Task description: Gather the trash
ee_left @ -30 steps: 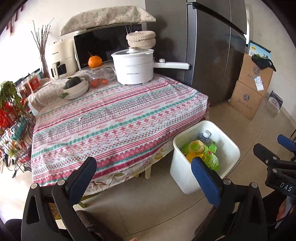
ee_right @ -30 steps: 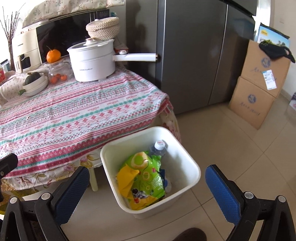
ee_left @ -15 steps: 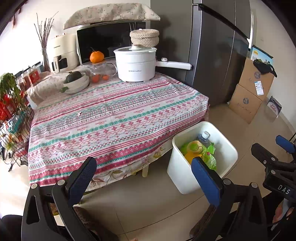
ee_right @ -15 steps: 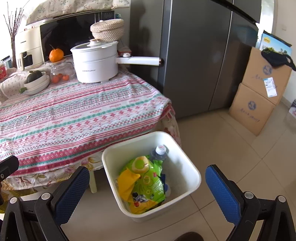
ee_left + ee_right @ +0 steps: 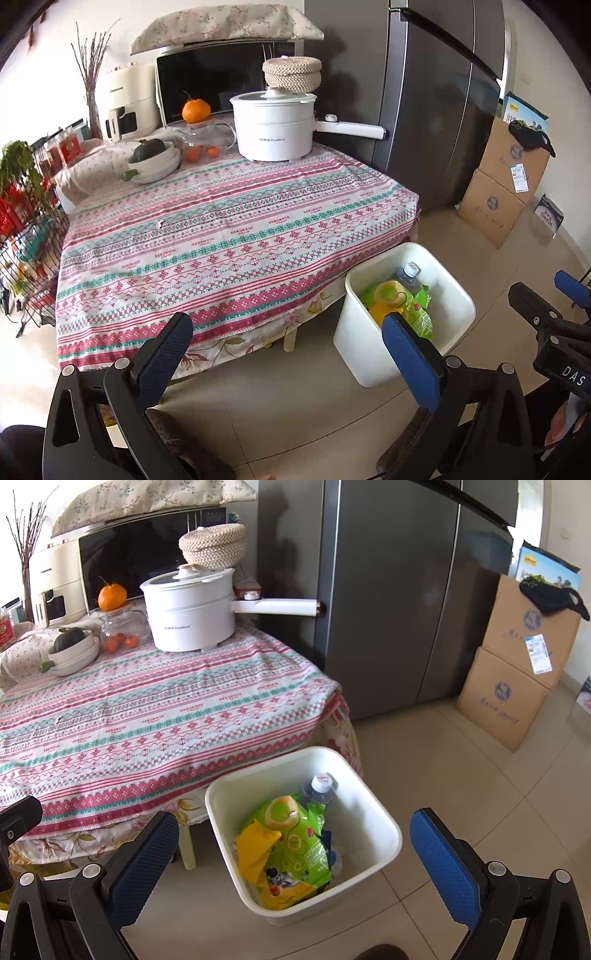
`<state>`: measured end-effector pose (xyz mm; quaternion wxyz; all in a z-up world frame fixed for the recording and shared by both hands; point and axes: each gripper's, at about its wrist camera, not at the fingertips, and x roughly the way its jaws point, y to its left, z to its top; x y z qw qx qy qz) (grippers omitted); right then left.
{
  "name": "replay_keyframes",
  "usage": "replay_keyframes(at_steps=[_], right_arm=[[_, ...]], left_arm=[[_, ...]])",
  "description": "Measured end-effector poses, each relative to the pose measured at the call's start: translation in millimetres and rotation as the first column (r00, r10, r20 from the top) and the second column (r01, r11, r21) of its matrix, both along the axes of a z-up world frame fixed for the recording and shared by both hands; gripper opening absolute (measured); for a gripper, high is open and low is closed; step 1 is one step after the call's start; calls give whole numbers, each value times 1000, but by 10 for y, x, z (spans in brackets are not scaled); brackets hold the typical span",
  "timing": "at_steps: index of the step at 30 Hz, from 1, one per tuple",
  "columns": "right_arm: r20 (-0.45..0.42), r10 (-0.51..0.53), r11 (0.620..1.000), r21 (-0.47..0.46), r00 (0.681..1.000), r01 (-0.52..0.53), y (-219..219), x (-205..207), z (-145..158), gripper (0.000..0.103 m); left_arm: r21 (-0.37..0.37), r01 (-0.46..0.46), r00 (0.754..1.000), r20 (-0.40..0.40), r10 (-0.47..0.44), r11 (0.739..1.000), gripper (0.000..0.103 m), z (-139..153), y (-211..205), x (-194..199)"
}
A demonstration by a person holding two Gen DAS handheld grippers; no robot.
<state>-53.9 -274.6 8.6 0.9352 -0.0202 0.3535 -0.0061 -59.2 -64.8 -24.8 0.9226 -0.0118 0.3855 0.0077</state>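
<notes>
A white trash bin [image 5: 384, 853] stands on the floor by the table's corner; it also shows in the left wrist view [image 5: 354, 347]. In it lie a green and yellow snack bag [image 5: 291, 849] and a clear plastic bottle [image 5: 319, 786]. My right gripper [image 5: 295, 853] is open and empty, held above and in front of the bin. My left gripper [image 5: 291, 354] is open and empty, held back from the table edge, left of the bin. The right gripper's fingers [image 5: 569, 291] show at the right of the left wrist view.
A table with a striped cloth [image 5: 221, 236] holds a white electric pot [image 5: 275, 125], a glass teapot with oranges [image 5: 203, 142] and a bowl [image 5: 153, 166]. A grey fridge [image 5: 399, 590] and stacked cardboard boxes [image 5: 517, 672] stand behind. A wire rack [image 5: 22, 236] stands left.
Both grippers have drawn back and risen a little, so the table and bin look slightly farther. Both stay open and empty. The trash in the bin has not moved.
</notes>
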Motion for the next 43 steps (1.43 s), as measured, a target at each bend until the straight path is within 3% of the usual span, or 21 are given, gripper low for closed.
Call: replay_keyframes(at_steps=[28, 43], right_arm=[[49, -29, 999, 17, 998, 28, -43, -29, 89, 103], [52, -28, 999, 20, 998, 27, -36, -30, 89, 103]], left_arm=[[-3, -20, 999, 36, 20, 1000, 103, 99, -34, -67], [-14, -24, 1000, 12, 24, 1000, 103, 119, -17, -43]])
